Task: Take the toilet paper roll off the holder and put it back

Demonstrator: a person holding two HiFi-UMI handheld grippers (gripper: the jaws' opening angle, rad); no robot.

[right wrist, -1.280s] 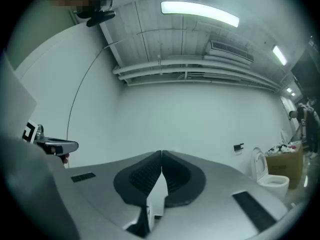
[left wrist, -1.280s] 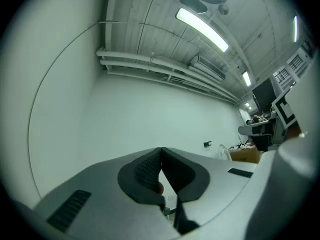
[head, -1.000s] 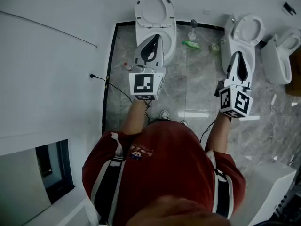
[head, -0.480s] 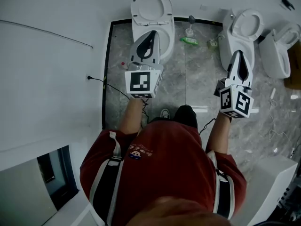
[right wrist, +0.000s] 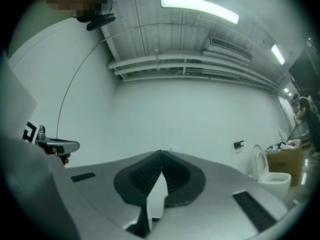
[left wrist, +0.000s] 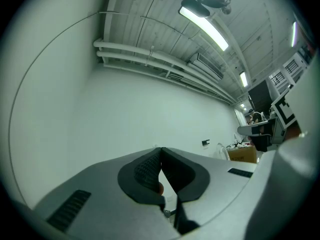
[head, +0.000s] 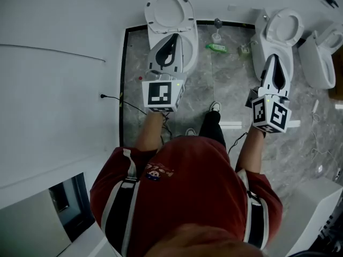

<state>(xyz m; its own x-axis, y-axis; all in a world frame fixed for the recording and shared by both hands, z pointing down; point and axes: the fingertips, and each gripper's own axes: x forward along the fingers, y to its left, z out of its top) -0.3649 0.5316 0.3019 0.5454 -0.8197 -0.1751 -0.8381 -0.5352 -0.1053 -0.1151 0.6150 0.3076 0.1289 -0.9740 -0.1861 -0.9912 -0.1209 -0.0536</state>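
Note:
No toilet paper roll shows in any view. A small dark fixture (right wrist: 238,144) sits on the white wall ahead, also in the left gripper view (left wrist: 205,142); I cannot tell what it is. My left gripper (head: 173,42) is held out over a white toilet (head: 169,12), its jaws shut tip to tip with nothing between them (left wrist: 160,150). My right gripper (head: 273,59) hangs over a second toilet (head: 285,28), also shut and empty (right wrist: 161,153). Both point at the bare white wall.
A third toilet (head: 320,60) stands at the far right. A green bottle (head: 217,48) and small items lie on the grey marble floor (head: 225,98). A black cable (head: 120,101) runs from the left wall. A white unit (head: 316,208) stands at lower right.
The person has stepped forward; a leg and shoe now reach out between the grippers. Both grippers keep the same pose and stay shut.

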